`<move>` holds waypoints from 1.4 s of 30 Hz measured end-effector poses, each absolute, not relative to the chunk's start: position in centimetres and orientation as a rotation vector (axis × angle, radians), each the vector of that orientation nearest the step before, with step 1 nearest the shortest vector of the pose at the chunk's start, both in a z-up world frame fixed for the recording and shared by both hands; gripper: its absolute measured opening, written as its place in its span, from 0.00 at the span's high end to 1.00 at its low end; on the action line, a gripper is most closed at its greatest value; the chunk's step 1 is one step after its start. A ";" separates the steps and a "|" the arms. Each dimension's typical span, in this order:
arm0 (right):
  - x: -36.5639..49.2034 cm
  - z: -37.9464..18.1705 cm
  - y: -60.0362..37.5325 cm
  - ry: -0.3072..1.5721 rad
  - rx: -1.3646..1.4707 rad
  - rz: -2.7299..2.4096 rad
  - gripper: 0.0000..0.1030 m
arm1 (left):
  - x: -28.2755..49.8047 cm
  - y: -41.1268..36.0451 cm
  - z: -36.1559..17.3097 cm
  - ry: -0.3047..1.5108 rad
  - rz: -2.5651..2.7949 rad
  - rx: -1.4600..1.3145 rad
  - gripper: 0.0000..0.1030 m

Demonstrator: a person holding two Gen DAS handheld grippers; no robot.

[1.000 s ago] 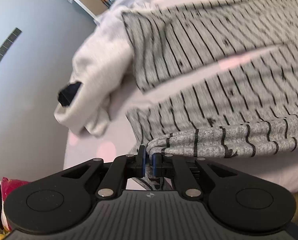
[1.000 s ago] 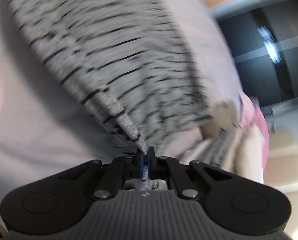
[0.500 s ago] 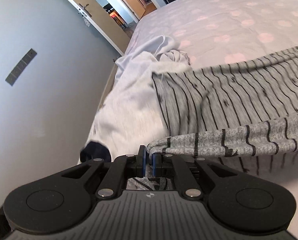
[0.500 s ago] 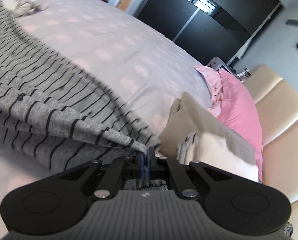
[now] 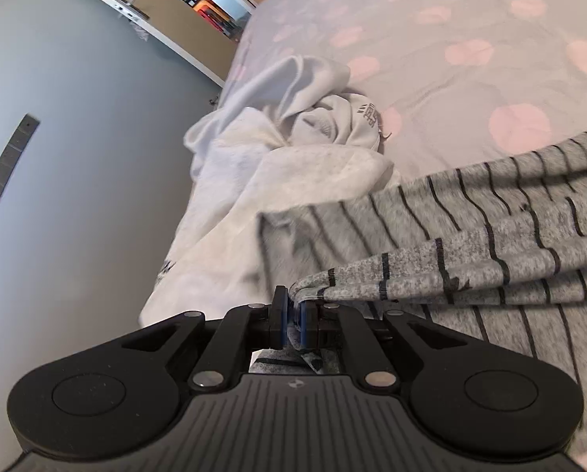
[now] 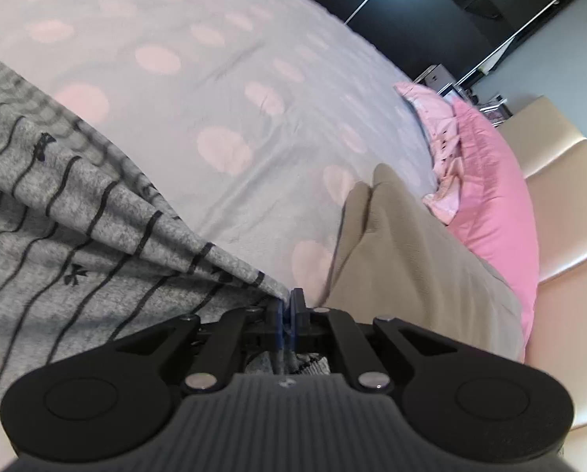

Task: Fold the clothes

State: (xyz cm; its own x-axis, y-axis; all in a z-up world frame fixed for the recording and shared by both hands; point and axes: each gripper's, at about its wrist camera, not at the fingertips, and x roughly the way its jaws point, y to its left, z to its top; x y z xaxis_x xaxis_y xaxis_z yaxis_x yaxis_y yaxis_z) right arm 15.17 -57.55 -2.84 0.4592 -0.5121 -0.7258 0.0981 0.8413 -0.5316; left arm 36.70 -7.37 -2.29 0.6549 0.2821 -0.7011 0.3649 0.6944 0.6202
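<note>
The left claw (image 5: 292,310) is pinched on one end of the striped garment's (image 5: 470,251) bunched edge; the right claw (image 6: 287,312) pinches the other end. The garment's long axis runs claw to claw, its body draped forward onto the bed (image 6: 230,78). White clothes (image 5: 293,149) lie ahead-left of the left claw, beige fabric (image 6: 403,244) ahead-right of the right.
</note>
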 end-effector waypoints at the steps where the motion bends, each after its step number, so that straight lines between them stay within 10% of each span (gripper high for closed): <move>1: 15.8 -3.5 -57.8 1.048 -0.451 -0.395 0.97 | 37.2 -7.7 -2.8 0.881 -0.051 0.828 0.96; 10: 17.7 -6.4 -59.2 1.100 -0.409 -0.433 0.74 | 38.3 -8.7 -5.8 0.844 -0.089 0.857 0.86; 15: 16.1 -3.3 -58.4 0.981 -0.329 -0.398 0.67 | 35.8 -9.0 -3.3 0.730 -0.192 0.830 0.45; 19: 15.4 -1.8 -55.7 0.912 -0.293 -0.257 0.60 | 32.4 -11.0 -1.8 0.642 -0.381 0.840 0.41; 37: 24.3 -7.3 -48.2 0.925 -0.284 0.153 0.56 | 28.8 -25.3 -8.7 0.744 -0.972 0.812 0.41; 42: 25.1 -9.2 -48.6 0.954 -0.199 0.166 0.84 | 29.7 -25.3 -10.5 0.831 -0.982 0.711 0.78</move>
